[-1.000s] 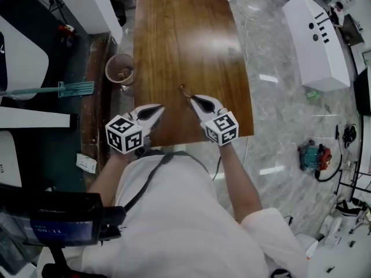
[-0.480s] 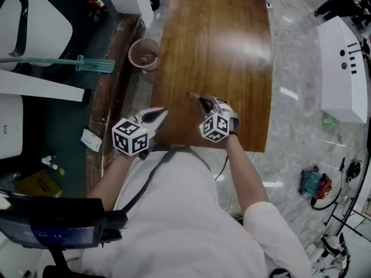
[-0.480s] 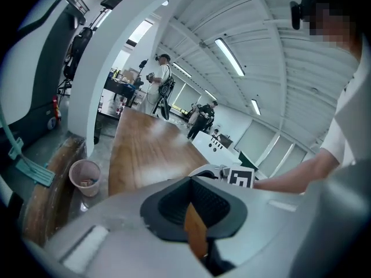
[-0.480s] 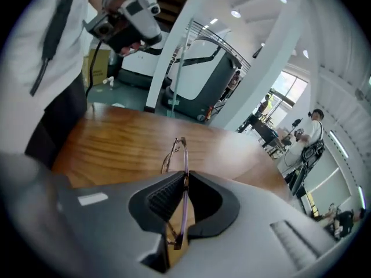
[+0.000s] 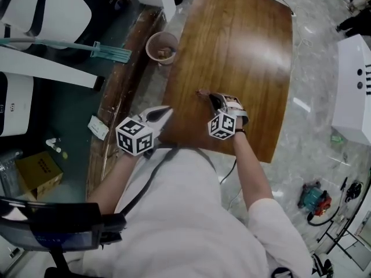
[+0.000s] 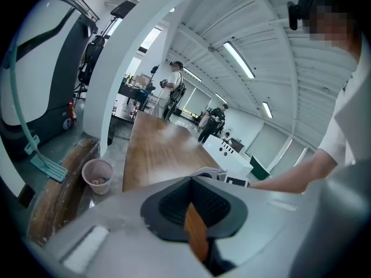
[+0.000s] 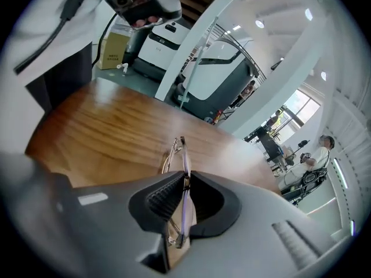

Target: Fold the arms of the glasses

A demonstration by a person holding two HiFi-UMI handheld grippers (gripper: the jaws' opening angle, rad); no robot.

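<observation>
Thin metal-framed glasses point(image 7: 182, 155) stand on edge between the pads of my right gripper point(image 7: 184, 185), which is shut on them, one arm reaching out toward the wooden table point(image 7: 104, 126). In the head view the right gripper point(image 5: 212, 99) is low over the table's near part, the glasses point(image 5: 203, 92) poking out from its tip. My left gripper point(image 5: 166, 113) hovers at the table's near left edge, apart from the glasses. Its jaws point(image 6: 195, 212) are just beginning to open, with only a thin slit and nothing between them.
A pink waste basket point(image 5: 163, 46) stands on the floor beside the table's left edge point(image 5: 174, 80). A teal broom point(image 5: 110, 52) and white machines lie further left, with a cardboard box point(image 5: 37, 172) near my feet. A white cabinet point(image 5: 355, 91) stands to the right.
My right gripper has rolled and sunk toward the table with the glasses still in it. The left gripper has dipped a little near the table's edge.
</observation>
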